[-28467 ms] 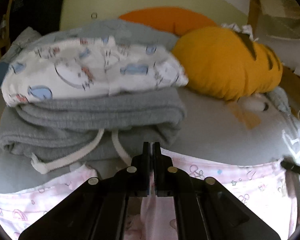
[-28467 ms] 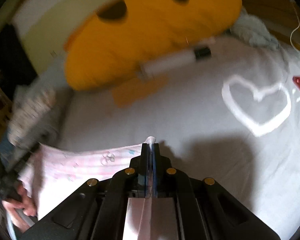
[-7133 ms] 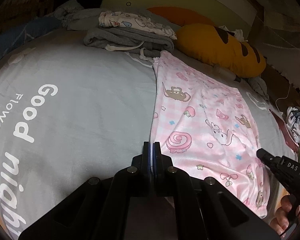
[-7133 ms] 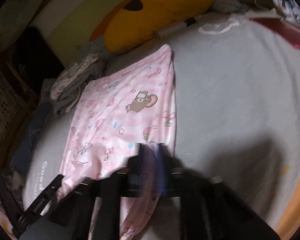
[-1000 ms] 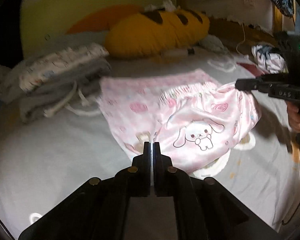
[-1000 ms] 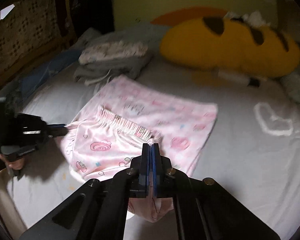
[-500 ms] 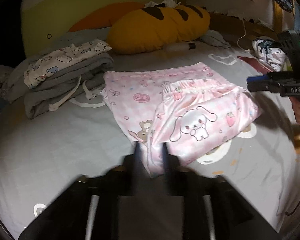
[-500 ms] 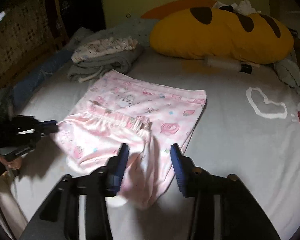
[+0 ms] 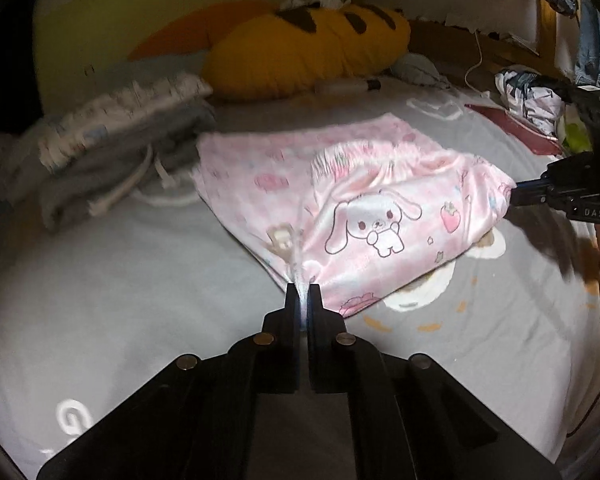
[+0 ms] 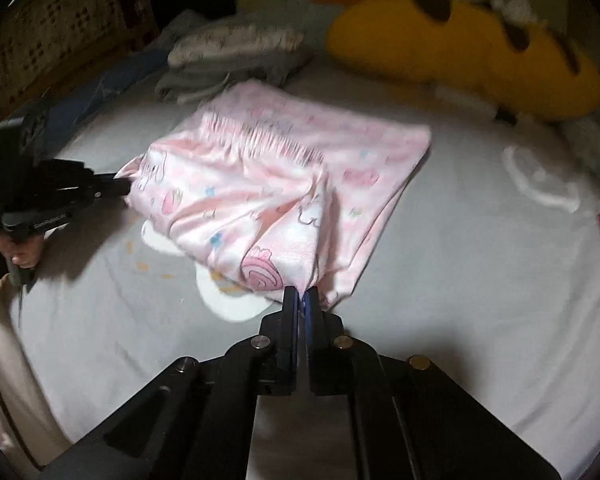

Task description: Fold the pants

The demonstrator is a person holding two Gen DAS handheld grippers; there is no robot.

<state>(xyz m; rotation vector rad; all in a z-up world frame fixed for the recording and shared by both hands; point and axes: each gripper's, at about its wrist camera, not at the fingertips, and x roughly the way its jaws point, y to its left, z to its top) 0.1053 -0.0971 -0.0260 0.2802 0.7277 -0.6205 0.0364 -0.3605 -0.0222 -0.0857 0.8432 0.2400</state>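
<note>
I see a dim room, light pooling mid-bed (image 9: 100,280); corners vignette black, fisheye bends edges, motion blur smears the pillow (image 10: 480,52) and clothes pile (image 9: 112,128).

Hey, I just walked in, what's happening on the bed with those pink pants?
A person is folding pink cartoon-print pants on a grey bedsheet, with handheld tongs in each hand. The left tongs and the right tongs are each clamped shut on a near corner of the fabric, which is pulled taut between them. The waistband half already lies doubled over the legs. A stack of folded clothes sits behind, beside a yellow plush pillow.
</note>
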